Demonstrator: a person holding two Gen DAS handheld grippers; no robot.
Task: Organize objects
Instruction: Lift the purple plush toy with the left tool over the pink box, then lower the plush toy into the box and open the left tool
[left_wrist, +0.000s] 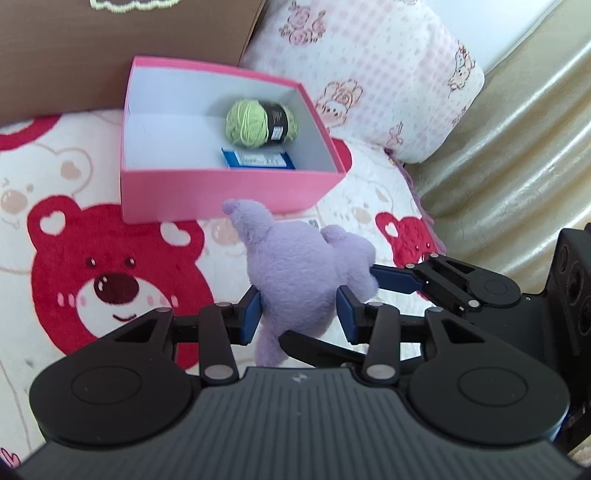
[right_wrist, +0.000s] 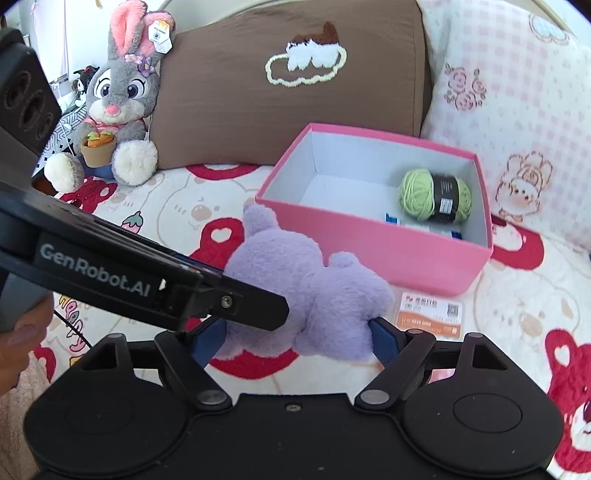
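Just in front of the pink box (left_wrist: 207, 192), I have the purple plush toy (left_wrist: 295, 266) clamped from both sides: my left gripper (left_wrist: 297, 314) pinches its narrow lower body, my right gripper (right_wrist: 299, 338) squeezes its wider fluffy part. Inside that box lie a green yarn ball (right_wrist: 434, 195) and a blue packet (left_wrist: 256, 158).

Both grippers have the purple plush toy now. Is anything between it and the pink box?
Nothing visible blocks the way. The purple plush toy hangs just short of the pink box; only its near wall must be cleared. Inside, the green yarn and a blue packet lie at one end, the other bare.
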